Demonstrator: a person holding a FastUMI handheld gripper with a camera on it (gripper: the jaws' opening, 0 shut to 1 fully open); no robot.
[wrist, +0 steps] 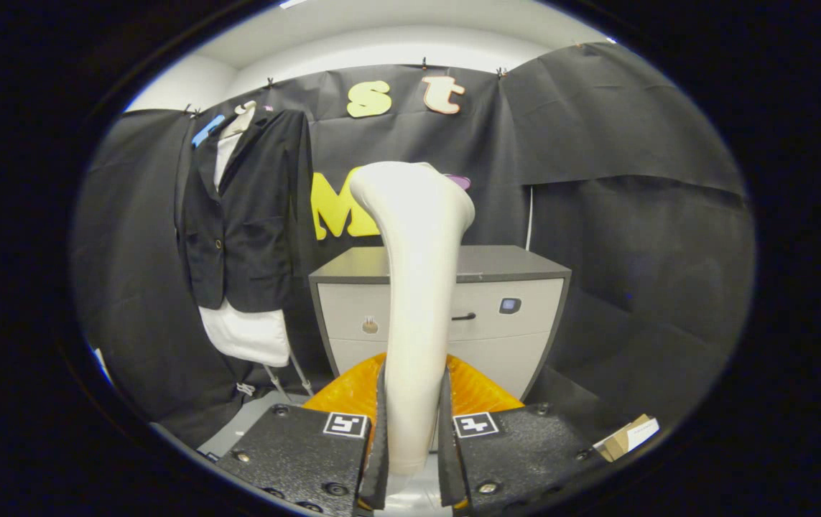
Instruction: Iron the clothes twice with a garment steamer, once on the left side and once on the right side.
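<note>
The gripper point(414, 402) clamps both fingers on the upright handle of the white garment steamer point(416, 287). Beyond stands a grey drawer cabinet point(511, 287). Far left, a dark jacket point(248, 215) hangs, seemingly over a white shirt point(245, 334).

Hand-held gripper point(414, 424) clamps the upright steamer point(416, 287).

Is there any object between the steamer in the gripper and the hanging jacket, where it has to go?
Nothing visible stands in the way. The gripper is shut on the steamer, which stands upright between its fingers. The jacket hangs off to one side beyond them, beside the cabinet, with open space before it.
</note>
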